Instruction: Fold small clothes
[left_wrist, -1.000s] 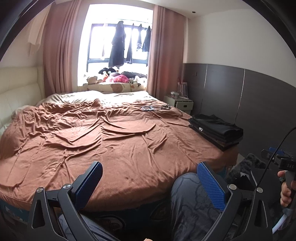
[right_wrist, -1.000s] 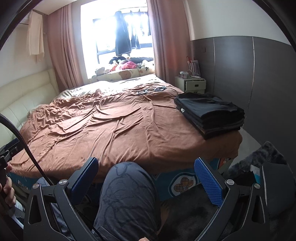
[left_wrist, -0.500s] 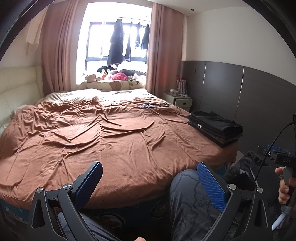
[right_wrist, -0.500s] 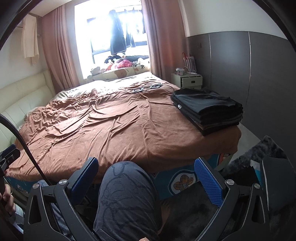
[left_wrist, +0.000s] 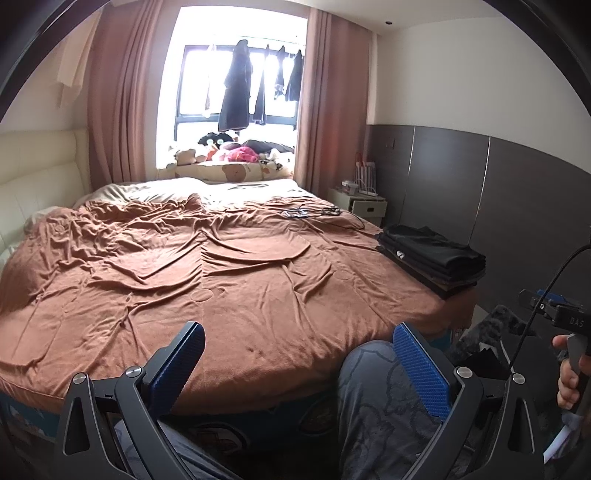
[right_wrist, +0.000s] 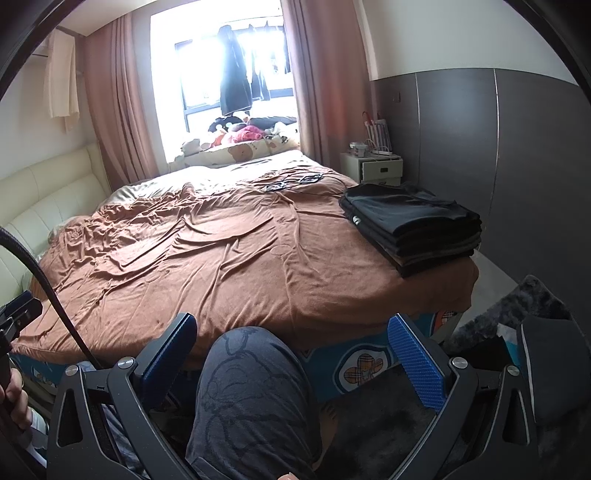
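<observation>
A stack of folded black clothes (left_wrist: 432, 258) lies on the right near corner of the bed (left_wrist: 229, 280), also in the right wrist view (right_wrist: 413, 229). The bed is covered by a rumpled brown sheet (right_wrist: 207, 258). My left gripper (left_wrist: 299, 362) is open and empty, held low before the bed's near edge. My right gripper (right_wrist: 295, 354) is open and empty, above the person's knee (right_wrist: 251, 391). The right gripper's handle and the hand on it show at the right edge of the left wrist view (left_wrist: 569, 332). No loose garment lies between the fingers.
Glasses and a cable (left_wrist: 314, 212) lie at the far side of the bed. A nightstand (right_wrist: 373, 168) stands by the grey wall panel. Soft toys and pillows (left_wrist: 229, 162) line the window sill. A dark bag and fluffy rug (right_wrist: 532, 332) are on the floor at right.
Both grippers have lifted and tilted slightly, so the bed sits lower and nearer in both views. Both stay open and empty.
</observation>
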